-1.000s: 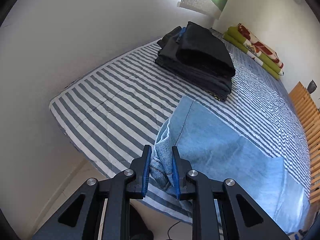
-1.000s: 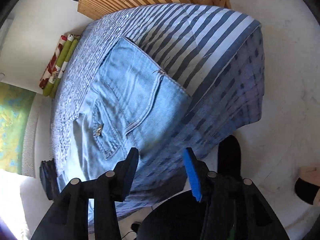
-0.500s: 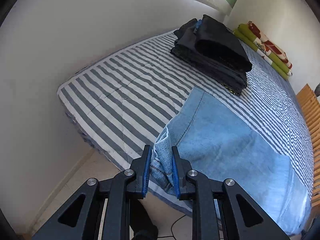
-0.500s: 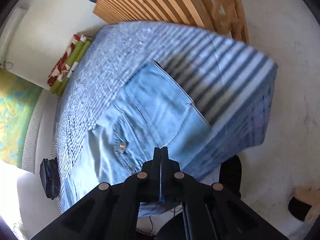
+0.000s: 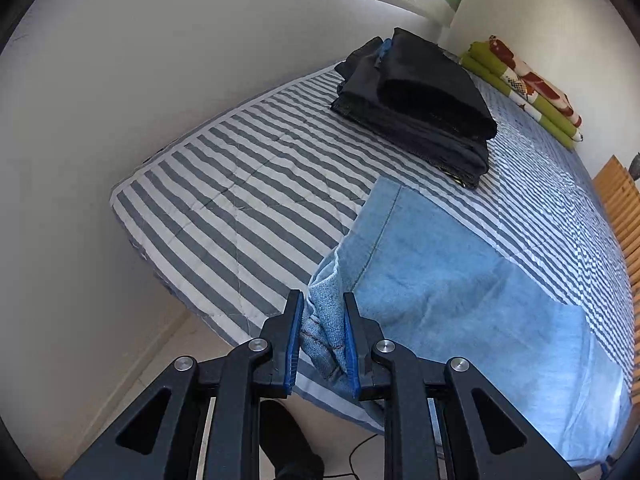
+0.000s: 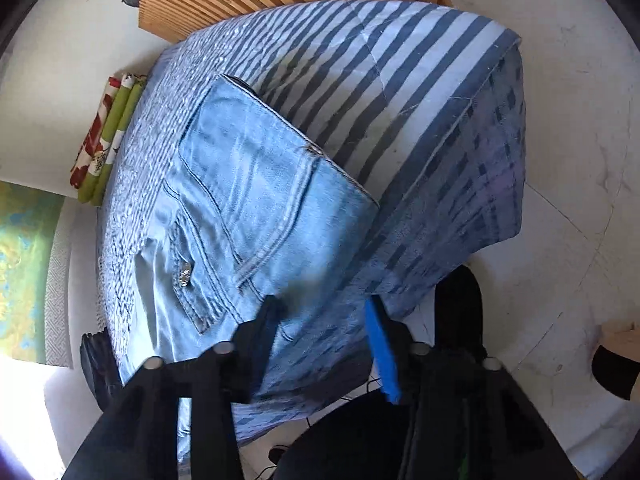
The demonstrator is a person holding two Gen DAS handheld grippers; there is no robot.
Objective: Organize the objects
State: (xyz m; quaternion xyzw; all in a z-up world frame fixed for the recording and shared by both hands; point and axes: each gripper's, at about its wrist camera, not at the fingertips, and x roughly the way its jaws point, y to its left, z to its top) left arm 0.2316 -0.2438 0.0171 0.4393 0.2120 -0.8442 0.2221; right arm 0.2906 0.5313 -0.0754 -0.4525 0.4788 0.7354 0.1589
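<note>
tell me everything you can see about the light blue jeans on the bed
The jeans are light blue, faded denim with stitched seams, a back pocket and a small metal stud. They lie spread flat on the striped bedcover, reaching its near edge. The left gripper pinches a bunched hem end, lifted slightly. The right gripper is opening just above the waist end, not gripping it.

right tongs [image 6: 326, 320] snapped shut, now reopening

Striped bed [image 5: 248, 184] (jeans [image 5: 460, 292], dark stack [image 5: 424, 104])
</note>
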